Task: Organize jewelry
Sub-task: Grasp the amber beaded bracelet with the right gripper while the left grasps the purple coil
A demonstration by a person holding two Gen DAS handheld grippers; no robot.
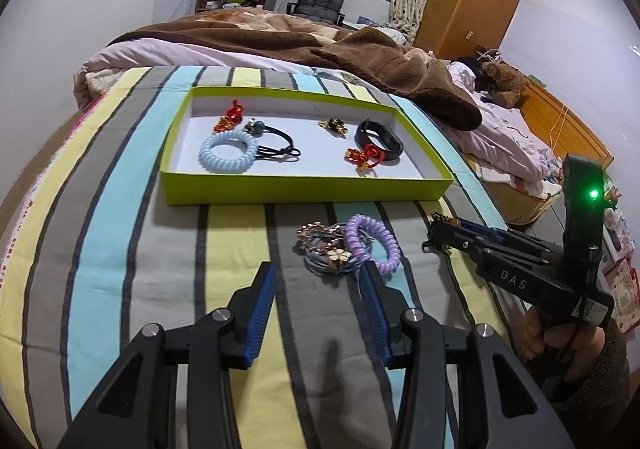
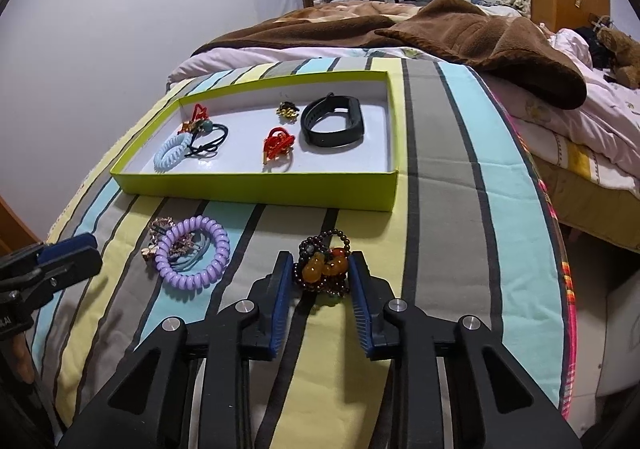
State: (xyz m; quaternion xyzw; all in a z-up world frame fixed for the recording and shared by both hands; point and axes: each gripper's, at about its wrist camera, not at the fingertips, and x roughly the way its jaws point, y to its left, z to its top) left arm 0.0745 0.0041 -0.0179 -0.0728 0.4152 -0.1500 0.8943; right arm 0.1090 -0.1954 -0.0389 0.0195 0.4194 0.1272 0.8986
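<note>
Green tray (image 2: 256,191): our landmark on the bed.
Right gripper (image 2: 318,281): below the tray, we clench its jaws on the bead bracelet (image 2: 320,265).
Left gripper (image 1: 318,285): jaws released, near the purple coil tie (image 1: 374,245).

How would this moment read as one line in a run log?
left tongs: open, empty | right tongs: closed on bead bracelet | purple coil tie: outside green tray

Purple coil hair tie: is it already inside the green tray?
No, the purple coil hair tie lies on the striped bedspread in front of the green tray.
</note>
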